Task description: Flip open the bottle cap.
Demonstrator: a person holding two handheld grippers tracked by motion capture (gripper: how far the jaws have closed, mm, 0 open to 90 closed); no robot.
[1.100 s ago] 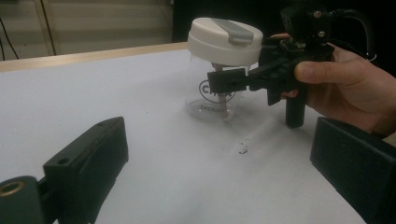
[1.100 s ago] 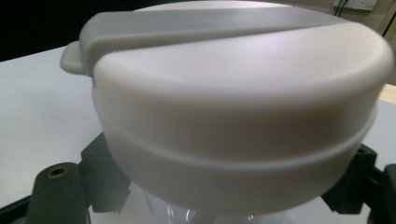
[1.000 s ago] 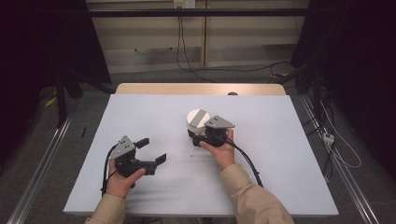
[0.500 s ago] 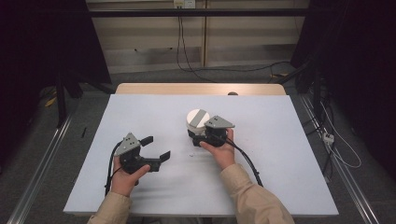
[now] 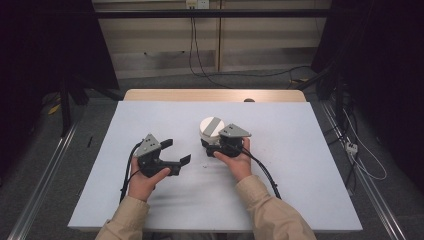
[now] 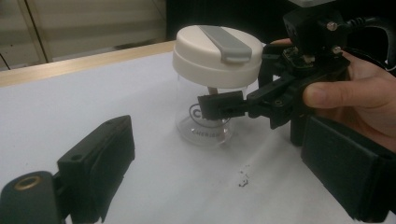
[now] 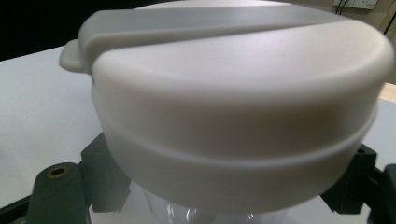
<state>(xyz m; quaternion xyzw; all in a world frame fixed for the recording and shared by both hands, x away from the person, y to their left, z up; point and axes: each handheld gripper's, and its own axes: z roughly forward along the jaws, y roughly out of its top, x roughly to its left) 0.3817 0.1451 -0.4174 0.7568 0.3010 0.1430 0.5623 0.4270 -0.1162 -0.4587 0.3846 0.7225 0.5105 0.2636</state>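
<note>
- Two grippers work over the white desk (image 5: 300, 190), one in each hand.
- Right gripper (image 5: 216, 146): its fingers are clamped on the clear glass body of the jar (image 6: 205, 122), just under the lid; one black finger (image 6: 222, 105) crosses the front of the glass in the left gripper view.
- Jar: upright on the desk, between the right fingers, and ahead of the left fingers, apart from them.
- Lid (image 7: 233, 102): white, round, with a grey bar (image 6: 225, 41) across its top; it sits on the jar, above the right fingers and wider than the glass.
- Left gripper (image 5: 176, 152): its fingers are wide apart with nothing between them but bare desk; they have just been closing slightly. They point at the jar from the side.
- Left fingers (image 6: 100, 161) lie low over the desk, touching nothing.
- Dark crumbs (image 6: 243, 178) lie on the desk between the left fingers and the jar, nearer the jar.
- Right hand (image 5: 235, 160) wraps its gripper from behind, thumb on the side.
</note>
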